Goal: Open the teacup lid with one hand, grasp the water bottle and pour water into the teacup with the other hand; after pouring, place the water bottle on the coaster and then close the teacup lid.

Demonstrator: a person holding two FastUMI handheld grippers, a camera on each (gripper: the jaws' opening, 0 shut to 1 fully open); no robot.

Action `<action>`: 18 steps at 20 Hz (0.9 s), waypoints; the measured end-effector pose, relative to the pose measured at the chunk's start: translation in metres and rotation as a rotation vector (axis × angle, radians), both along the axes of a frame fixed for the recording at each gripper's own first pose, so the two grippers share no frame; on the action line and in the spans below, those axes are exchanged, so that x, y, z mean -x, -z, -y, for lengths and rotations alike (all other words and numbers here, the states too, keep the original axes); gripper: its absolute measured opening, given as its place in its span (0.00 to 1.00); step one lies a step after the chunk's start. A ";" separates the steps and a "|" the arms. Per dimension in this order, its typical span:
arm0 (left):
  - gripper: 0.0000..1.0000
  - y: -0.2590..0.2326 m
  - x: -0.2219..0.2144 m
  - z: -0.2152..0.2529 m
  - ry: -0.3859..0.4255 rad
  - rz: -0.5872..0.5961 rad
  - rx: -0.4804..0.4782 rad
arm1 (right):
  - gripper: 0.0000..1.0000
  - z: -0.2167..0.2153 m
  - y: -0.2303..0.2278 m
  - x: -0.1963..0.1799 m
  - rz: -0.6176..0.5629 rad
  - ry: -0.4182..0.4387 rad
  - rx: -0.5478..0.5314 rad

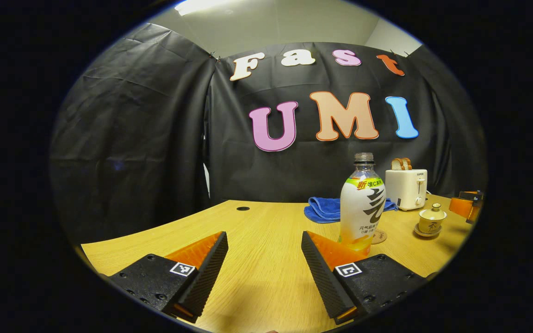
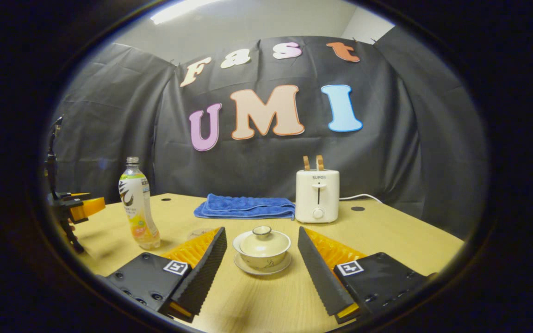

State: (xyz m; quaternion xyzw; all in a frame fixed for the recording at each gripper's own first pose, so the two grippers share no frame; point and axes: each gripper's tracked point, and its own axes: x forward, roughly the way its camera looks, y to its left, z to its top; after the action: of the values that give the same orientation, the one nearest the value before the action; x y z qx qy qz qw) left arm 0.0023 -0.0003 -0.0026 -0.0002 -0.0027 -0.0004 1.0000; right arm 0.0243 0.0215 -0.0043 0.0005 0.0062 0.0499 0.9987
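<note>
Ribbed fingers point(image 1: 211, 263) of the left tool point(image 1: 264, 259) sit at the bottom of the left gripper view, spread wide apart above the bare wooden counter point(image 1: 257, 277), pinching nothing and touching nothing. Just beyond its right-hand finger in that view stands the water bottle point(image 1: 362, 203), upright with its cap off, a little liquid in its base; the bottle is near that finger but outside the gap. Behind the bottle's foot a round coaster point(image 1: 379, 236) lies flat on the counter, partly hidden by the bottle. Farther off in the same view sit the teacup point(image 1: 431, 221) on its saucer, a folded blue towel point(image 1: 324, 209) and a white toaster point(image 1: 406, 188) with bread in its slots. In the right gripper view the right tool point(image 2: 262, 254) is likewise spread wide, holding nothing, and the teacup point(image 2: 262, 247) stands on its saucer point(image 2: 262, 268) in the opening between the two fingers, clear of both, with its lid point(image 2: 263, 239) on. To the left in that view the water bottle point(image 2: 138, 203) stands upright on the counter, and the other tool point(image 2: 79, 208) shows at the far left edge, well apart from the teacup.
</note>
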 end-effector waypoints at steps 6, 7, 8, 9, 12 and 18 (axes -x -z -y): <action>0.94 0.000 0.000 0.000 0.001 -0.001 0.001 | 0.97 -0.004 0.007 -0.027 -0.036 0.006 0.008; 0.94 0.001 0.000 0.000 0.001 0.000 0.001 | 0.97 -0.005 0.009 -0.031 -0.047 0.004 0.009; 0.96 0.000 -0.001 0.000 0.001 0.000 0.001 | 0.98 -0.006 0.010 -0.036 -0.054 0.003 0.009; 0.94 0.001 0.000 0.000 0.002 0.000 0.001 | 0.99 -0.006 0.010 -0.041 -0.060 0.002 0.009; 0.94 0.000 0.000 0.000 0.006 0.000 0.001 | 0.99 -0.008 0.017 -0.057 -0.093 0.002 0.018; 0.94 0.000 0.000 0.001 0.013 0.001 0.002 | 0.94 -0.013 0.023 -0.074 -0.127 -0.004 0.027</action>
State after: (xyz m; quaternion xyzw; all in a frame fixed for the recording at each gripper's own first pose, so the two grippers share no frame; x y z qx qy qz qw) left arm 0.0028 -0.0011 -0.0026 -0.0010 -0.0031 -0.0069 1.0000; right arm 0.0984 0.0349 -0.0275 -0.0097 0.0704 0.0515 0.9961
